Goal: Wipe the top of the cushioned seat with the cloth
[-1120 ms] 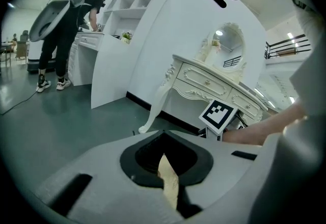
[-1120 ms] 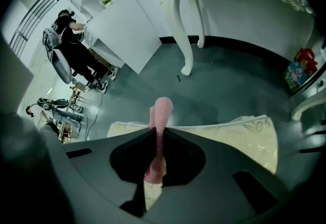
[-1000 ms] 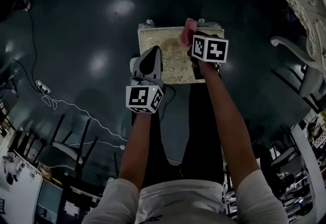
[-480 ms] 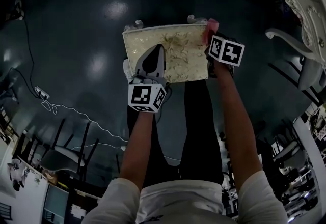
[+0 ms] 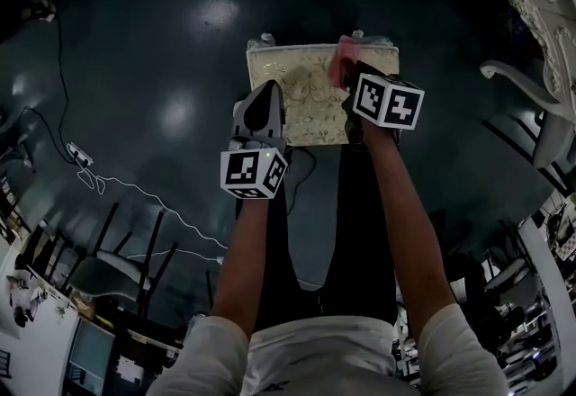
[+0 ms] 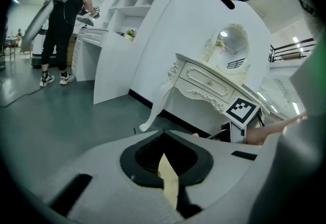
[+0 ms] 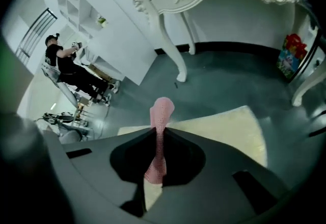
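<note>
Right claw (image 7: 157, 134) clenched on the pink cloth (image 7: 161, 108), near the far edge of the cushioned seat (image 5: 301, 93) — only a thin fold is pinched, so drag could pull it free. Left claw (image 6: 164, 151) closed, empty — idle.

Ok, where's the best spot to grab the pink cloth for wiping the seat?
Probably by a bunched fold, coming from above, as the right gripper does now. The pink cloth is thin and floppy, so shut fingers pinch it into a ridge, leaving a loose end past the tips to rub the cushioned seat.
</note>
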`<state>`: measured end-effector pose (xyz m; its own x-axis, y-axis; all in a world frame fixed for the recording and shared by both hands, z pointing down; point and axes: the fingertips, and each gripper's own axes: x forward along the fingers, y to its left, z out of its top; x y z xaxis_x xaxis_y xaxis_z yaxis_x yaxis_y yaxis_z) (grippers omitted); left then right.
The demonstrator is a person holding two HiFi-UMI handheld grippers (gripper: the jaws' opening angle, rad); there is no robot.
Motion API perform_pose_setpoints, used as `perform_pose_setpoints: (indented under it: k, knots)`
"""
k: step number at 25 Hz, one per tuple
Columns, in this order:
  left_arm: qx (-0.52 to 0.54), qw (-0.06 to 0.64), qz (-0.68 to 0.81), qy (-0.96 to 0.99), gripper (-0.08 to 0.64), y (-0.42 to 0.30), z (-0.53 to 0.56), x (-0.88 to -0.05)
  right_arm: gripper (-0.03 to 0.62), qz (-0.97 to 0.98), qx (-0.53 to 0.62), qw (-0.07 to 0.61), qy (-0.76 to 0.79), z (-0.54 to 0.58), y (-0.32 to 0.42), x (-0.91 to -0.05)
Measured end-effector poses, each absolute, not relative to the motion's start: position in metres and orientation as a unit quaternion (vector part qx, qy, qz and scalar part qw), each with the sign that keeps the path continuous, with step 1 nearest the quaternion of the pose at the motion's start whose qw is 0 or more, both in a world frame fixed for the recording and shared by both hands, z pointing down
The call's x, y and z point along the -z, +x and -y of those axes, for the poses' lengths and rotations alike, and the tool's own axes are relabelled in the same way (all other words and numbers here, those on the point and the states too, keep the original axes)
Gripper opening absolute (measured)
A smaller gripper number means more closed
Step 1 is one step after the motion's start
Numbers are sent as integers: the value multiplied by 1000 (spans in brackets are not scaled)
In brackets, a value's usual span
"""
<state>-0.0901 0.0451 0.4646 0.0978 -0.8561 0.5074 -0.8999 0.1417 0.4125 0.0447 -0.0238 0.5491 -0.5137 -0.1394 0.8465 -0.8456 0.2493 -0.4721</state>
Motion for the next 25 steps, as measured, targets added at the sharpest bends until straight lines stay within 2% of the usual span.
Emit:
perform_pose_setpoints:
  k: [6,11,16,25]
  knots:
    - [-44,342,698,628,8,-162,-83,-462,21,728,-536,343,256,-47,-86,-555]
    - [-49,341,711,613,8,-203,-113,-461,21,732,-522,371,233,-79,-144,-571]
    - [-52,344,713,609,8,-211,-125,-468,21,730,-501,396,242,-81,-140,-586]
    - [-56,348,693,629,8,-163,-98,-472,21,736,-502,378,250,-61,-94,-578]
